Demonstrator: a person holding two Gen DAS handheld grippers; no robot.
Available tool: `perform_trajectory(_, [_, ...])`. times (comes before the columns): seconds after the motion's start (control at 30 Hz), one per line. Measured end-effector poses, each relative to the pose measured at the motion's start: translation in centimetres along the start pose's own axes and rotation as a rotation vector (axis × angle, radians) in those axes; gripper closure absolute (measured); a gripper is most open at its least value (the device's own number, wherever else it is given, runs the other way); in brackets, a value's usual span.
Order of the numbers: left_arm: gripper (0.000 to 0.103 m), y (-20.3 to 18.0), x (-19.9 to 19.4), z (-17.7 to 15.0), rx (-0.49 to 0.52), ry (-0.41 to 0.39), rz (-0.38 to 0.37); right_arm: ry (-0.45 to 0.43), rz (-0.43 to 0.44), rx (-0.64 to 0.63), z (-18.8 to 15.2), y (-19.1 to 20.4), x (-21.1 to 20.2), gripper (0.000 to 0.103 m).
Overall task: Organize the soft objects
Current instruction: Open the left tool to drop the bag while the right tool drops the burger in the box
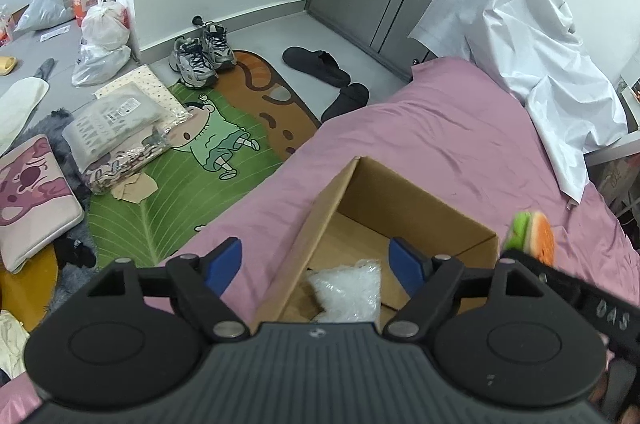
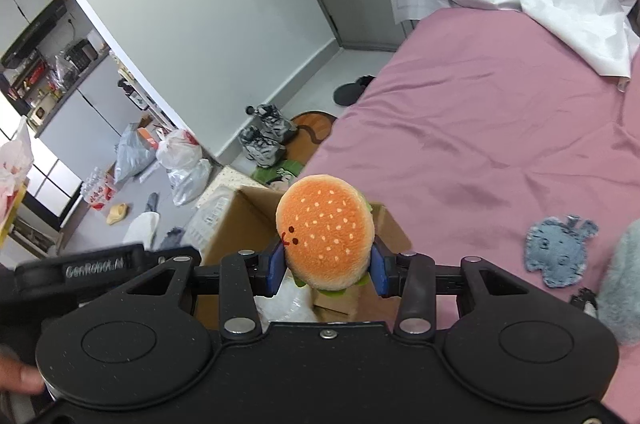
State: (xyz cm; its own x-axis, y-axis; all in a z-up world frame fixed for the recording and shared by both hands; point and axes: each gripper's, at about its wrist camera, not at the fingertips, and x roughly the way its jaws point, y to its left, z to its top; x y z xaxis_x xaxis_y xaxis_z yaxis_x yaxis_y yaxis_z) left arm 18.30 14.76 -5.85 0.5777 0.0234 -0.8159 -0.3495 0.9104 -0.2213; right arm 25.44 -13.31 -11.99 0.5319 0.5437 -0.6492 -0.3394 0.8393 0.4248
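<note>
Currently your right gripper (image 2: 327, 266) has its fingers (image 2: 276, 266) closed on the burger plush (image 2: 326, 232), pads pressing its two sides, bun face toward the camera. The box (image 2: 240, 220) lies directly beyond and below those fingers, open top up, on the pink bed (image 2: 480, 144); the plush hangs over its near end. The box's long axis runs away from the fingers, so the drop should land inside if you ease forward and down a little first. Right hand is the nearer one for this move.

Your left gripper (image 1: 316, 262) has fingers (image 1: 224, 260) spread wide with nothing between the pads. It straddles the box's near left wall: one finger outside over the bed, the other over the interior. A clear crinkled bag (image 1: 348, 288) lies on the box floor just below it.

A blue plush (image 2: 560, 250) lies on the bed, right of the right fingers, not yet boxed.
</note>
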Motion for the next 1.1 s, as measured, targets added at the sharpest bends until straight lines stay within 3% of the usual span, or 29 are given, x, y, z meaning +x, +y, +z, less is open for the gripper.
perform_trajectory(0.07, [0.023,0.2,-0.5,-0.1,-0.007,0.0,0.001,-0.005,0.024,0.004,0.2,0.4,0.1,0.062])
perform_trajectory(0.17, [0.019,0.3,-1.0,0.0,-0.017,0.005,-0.006,0.007,0.033,-0.028,0.3,1.1,0.3,0.052])
perform_trajectory(0.23, [0.016,0.3,-1.4,-0.1,-0.021,0.008,-0.007,0.006,0.025,-0.034,0.2,1.3,0.1,0.041])
perform_trajectory(0.47, [0.015,-1.2,-2.8,-0.4,0.001,0.004,-0.012,0.008,-0.006,-0.029,0.5,0.2,-2.5,0.041])
perform_trajectory(0.8, [0.001,-3.6,-4.9,-2.0,0.018,-0.028,-0.042,0.047,-0.06,-0.083,0.4,-1.2,-6.9,0.041])
perform_trajectory(1.1, [0.0,-6.2,-6.9,-3.3,0.056,-0.054,-0.047,0.019,-0.06,-0.073,0.3,-3.5,-10.6,0.033])
